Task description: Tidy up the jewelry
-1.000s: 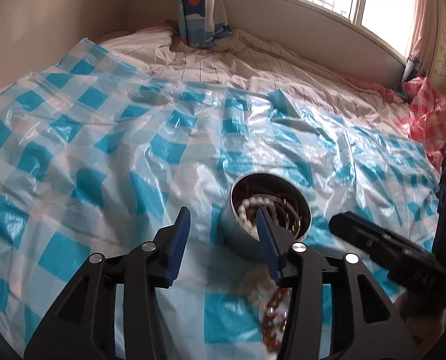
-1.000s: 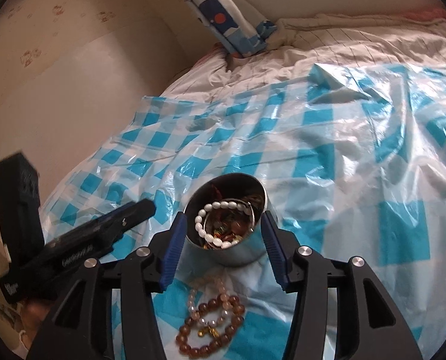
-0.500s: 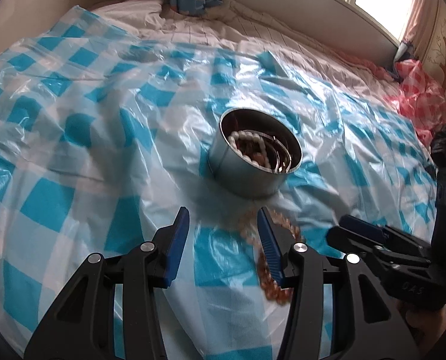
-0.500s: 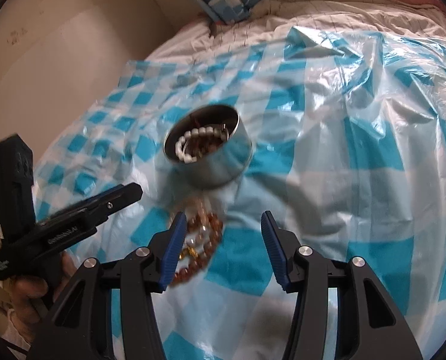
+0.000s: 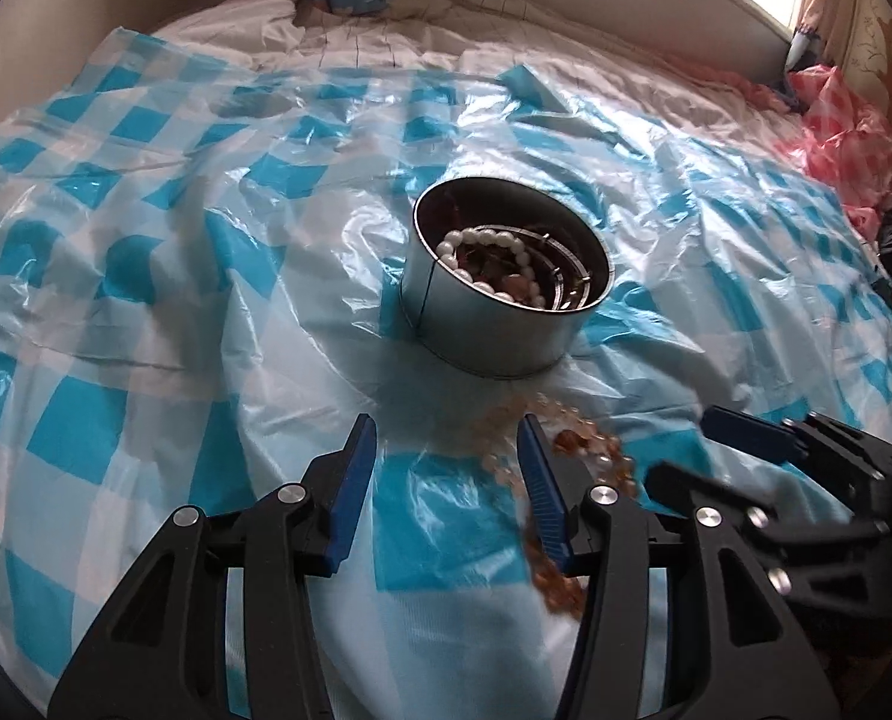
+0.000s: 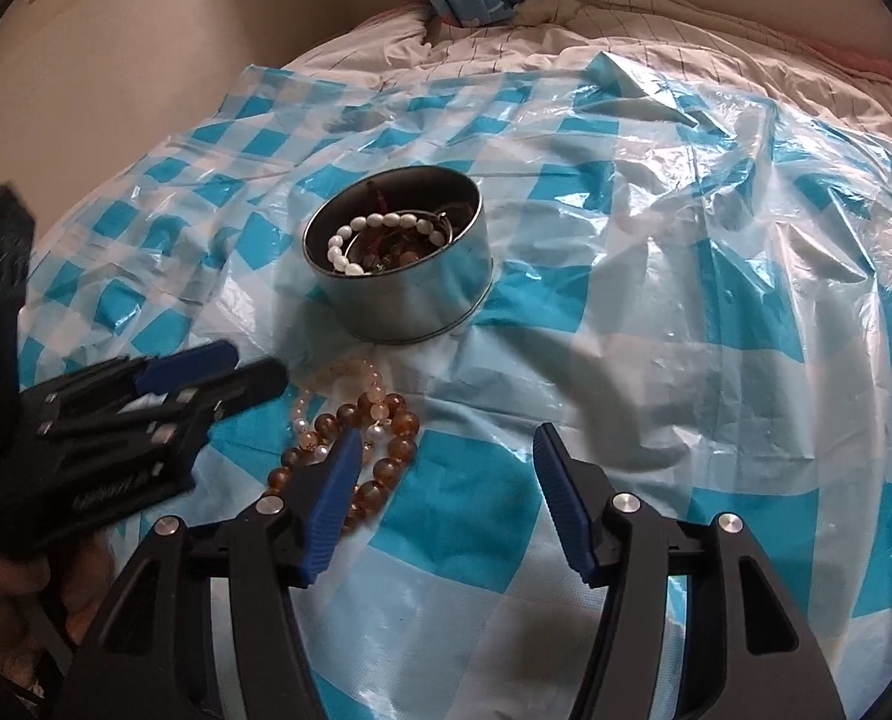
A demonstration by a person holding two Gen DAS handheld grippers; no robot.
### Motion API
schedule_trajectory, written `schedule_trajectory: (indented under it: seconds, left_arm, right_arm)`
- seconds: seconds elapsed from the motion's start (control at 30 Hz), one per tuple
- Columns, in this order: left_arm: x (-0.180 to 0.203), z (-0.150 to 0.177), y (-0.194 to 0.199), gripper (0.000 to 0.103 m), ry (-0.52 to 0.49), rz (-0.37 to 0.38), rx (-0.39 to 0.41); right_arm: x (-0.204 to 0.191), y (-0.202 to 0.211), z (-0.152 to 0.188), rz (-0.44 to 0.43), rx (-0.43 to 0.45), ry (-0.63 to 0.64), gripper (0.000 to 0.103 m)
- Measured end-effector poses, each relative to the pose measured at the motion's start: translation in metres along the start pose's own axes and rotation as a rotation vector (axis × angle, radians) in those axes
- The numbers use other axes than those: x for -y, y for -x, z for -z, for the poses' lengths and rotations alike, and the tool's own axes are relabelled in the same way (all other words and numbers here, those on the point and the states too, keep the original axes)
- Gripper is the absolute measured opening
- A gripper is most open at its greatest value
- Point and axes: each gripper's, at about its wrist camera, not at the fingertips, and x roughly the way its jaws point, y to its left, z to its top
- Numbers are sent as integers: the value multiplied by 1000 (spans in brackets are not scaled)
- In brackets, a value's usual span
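Both hand-held grippers farther from tin now

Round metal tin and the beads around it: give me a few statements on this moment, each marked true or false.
1. The round metal tin holds a white pearl bracelet. True.
2. The amber bead bracelet is inside the tin. False: it lies on the blue-checked plastic sheet beside it.
3. The right tongs are open. True.
4. The left tongs grip the tin. False: they are open, short of it.
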Motion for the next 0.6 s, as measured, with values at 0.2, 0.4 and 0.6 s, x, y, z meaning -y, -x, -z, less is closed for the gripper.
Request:
schedule_trajectory:
  seconds: [0.2, 0.4, 0.6]
  left_arm:
    - [12, 6, -20, 53, -89, -51, -64]
    - [7, 8, -16, 45, -106, -160, -49]
    - [-8, 9, -3, 30, -91, -324, -9]
  right_arm:
    - [-10, -6, 2, -7, -31, 46, 61]
    - [-21, -8, 3, -1, -27, 86, 66]
    - [-39, -19, 9, 75, -71, 192, 68]
